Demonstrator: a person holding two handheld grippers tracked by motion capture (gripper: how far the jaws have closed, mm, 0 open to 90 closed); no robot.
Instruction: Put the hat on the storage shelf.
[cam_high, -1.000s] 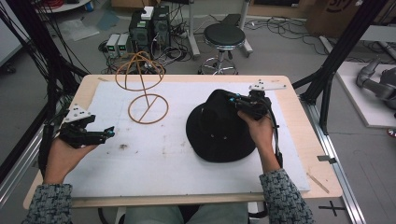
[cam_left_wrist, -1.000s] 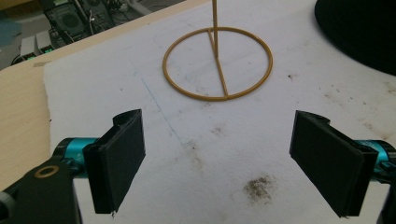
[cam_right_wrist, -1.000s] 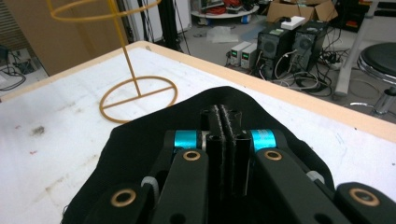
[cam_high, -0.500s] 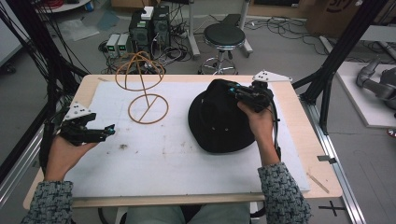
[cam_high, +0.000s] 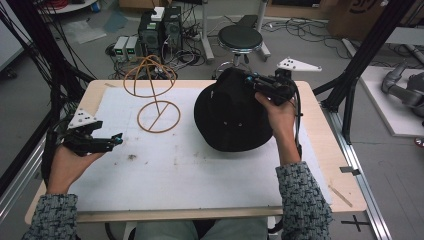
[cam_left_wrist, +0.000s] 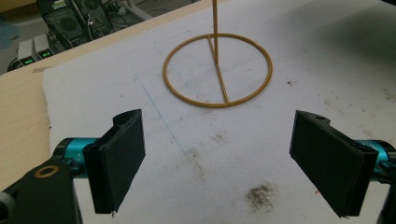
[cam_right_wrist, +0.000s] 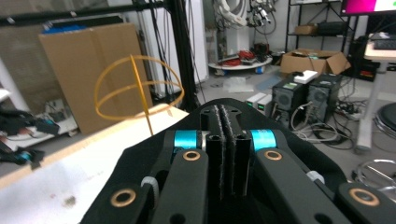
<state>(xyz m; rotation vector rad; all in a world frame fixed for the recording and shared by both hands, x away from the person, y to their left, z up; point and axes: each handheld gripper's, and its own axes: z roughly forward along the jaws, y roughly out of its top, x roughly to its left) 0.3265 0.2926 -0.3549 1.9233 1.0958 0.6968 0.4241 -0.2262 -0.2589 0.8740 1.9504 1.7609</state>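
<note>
Fingers (cam_right_wrist: 223, 140) pinching the black hat (cam_high: 230, 120) have lifted it higher; left gripper (cam_high: 107, 142) spread.

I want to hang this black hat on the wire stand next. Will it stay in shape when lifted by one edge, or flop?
Probably floppy: the black hat looks like soft cloth, pinched thin between the shut right tongs. It seems light, since one edge grip raises that side. The brim will likely droop, so it may drape over the wire stand.

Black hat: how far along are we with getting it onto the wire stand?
Done: right gripper is shut on the black hat, its far edge raised. In hand: carrying it toward the wire stand, likely. Left: the stand's top is bare; left gripper waits open.
</note>
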